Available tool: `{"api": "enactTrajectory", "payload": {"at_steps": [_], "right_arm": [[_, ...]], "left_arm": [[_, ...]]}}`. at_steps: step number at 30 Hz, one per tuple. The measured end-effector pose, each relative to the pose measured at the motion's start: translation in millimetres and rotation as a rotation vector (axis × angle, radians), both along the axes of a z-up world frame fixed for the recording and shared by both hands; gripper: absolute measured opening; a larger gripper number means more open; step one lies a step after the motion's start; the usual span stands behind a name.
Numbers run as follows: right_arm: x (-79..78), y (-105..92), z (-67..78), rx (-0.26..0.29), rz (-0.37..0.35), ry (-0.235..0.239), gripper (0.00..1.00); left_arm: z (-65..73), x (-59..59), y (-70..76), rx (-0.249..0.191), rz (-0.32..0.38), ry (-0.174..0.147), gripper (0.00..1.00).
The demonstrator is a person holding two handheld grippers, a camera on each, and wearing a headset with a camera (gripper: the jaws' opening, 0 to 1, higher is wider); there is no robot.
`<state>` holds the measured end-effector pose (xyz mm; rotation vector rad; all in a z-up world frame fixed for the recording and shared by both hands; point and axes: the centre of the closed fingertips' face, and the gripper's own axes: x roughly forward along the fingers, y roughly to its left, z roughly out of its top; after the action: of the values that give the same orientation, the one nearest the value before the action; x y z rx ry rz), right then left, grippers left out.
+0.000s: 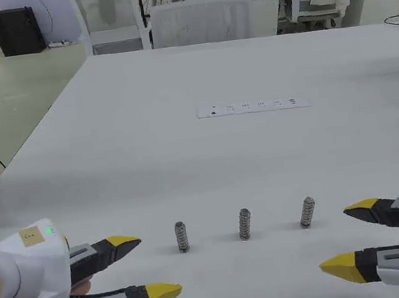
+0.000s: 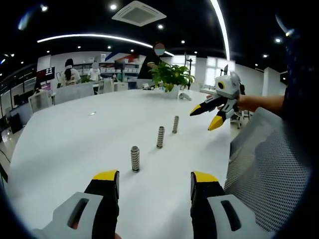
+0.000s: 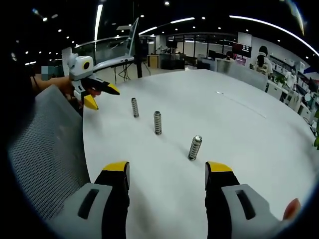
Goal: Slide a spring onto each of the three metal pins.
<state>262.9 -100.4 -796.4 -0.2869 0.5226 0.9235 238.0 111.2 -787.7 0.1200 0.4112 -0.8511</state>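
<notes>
Three springs stand upright in a row on the white table (image 1: 181,122), near its front edge: the left spring (image 1: 182,236), the middle spring (image 1: 245,224) and the right spring (image 1: 307,212), evenly spaced and none touching another. Each seems to sit over one of the pins, which the coils hide. In the right gripper view the right spring (image 3: 195,147) leans a little and shows a bright cap at its top, perhaps a pin's end, though I cannot tell for sure. From how they stand, I judge the threading done or nearly so. The springs look small and light, stiff in the wire but soft along their length (squeeze one end-on and it would likely buckle or jump away), and their rounded coils look slippery. The best hold would be sideways across the middle of the coil with gentle pressure, moving it straight along the line of the pin. The left gripper (image 1: 147,267) hovers low to the left of the row, jaws spread and holding nothing. The right gripper (image 1: 338,238) mirrors it on the right, jaws likewise spread and empty. Both point inward toward the springs and are apart from them. Farther back a socket strip (image 1: 253,106) lies flush in the table, and beyond the far edge stands a mesh chair (image 1: 201,22).
</notes>
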Motion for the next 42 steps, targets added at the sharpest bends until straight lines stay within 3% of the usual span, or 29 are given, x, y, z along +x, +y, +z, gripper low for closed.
{"api": "enactTrajectory", "payload": {"at_steps": [25, 42], "right_arm": [[-7.2, 4.6, -1.6, 0.035, -0.028, -0.017, 0.63], [-10.6, 6.1, -4.9, 0.029, -0.042, -0.018, 0.63]], "left_arm": [[-4.9, -5.2, 4.2, -0.012, 0.033, 0.007, 0.54], [-5.0, -8.1, 3.9, -0.011, 0.037, 0.004, 0.54]]}}
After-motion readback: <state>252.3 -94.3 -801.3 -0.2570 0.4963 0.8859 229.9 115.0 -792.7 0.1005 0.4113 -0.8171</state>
